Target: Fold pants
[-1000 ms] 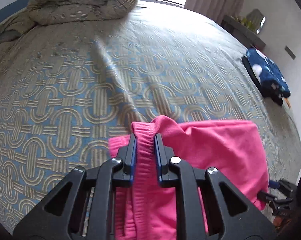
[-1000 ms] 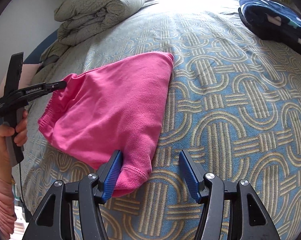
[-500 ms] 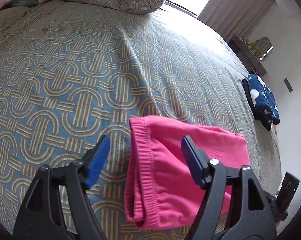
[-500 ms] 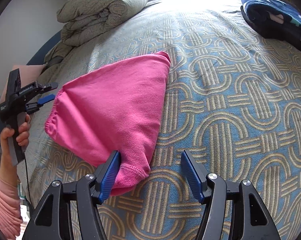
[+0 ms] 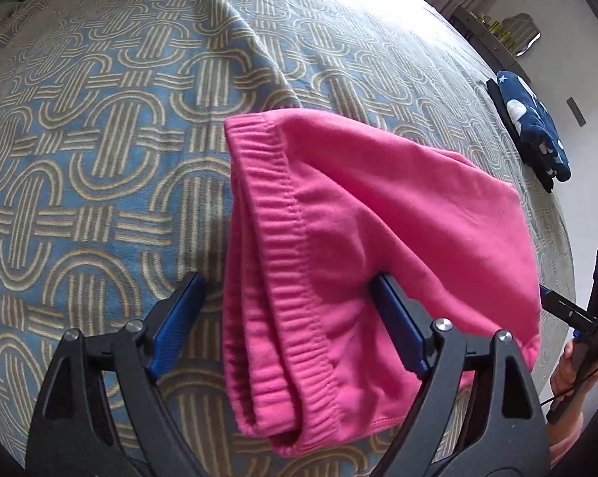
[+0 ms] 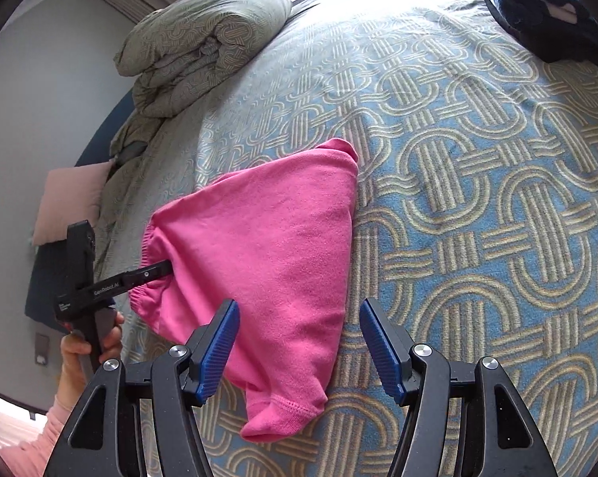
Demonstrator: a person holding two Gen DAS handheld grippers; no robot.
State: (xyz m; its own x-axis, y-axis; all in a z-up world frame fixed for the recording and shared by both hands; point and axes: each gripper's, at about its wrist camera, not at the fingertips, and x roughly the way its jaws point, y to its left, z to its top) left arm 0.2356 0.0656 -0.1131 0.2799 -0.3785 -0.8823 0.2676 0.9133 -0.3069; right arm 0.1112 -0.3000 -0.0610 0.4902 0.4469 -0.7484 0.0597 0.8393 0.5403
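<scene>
The pink pants (image 5: 358,238) lie folded into a compact bundle on the patterned bedspread (image 5: 100,119). In the left wrist view the ribbed waistband (image 5: 275,262) runs between the fingers. My left gripper (image 5: 287,318) is open, its jaws straddling the waistband end, one finger pressed against the cloth. In the right wrist view the pants (image 6: 267,254) taper to a hem (image 6: 283,417) near the camera. My right gripper (image 6: 299,342) is open around the hem end. The left gripper (image 6: 148,274) also shows there at the waistband.
A folded quilt (image 6: 203,47) lies at the head of the bed. A dark blue garment (image 5: 537,135) lies at the bed's far edge, also in the right wrist view (image 6: 545,8). A pink pillow (image 6: 68,198) sits beside the bed.
My left gripper let go of the waistband, opened wide, and now sits close around the waistband end. The pants dropped flat onto the bed. The right gripper stayed open.
</scene>
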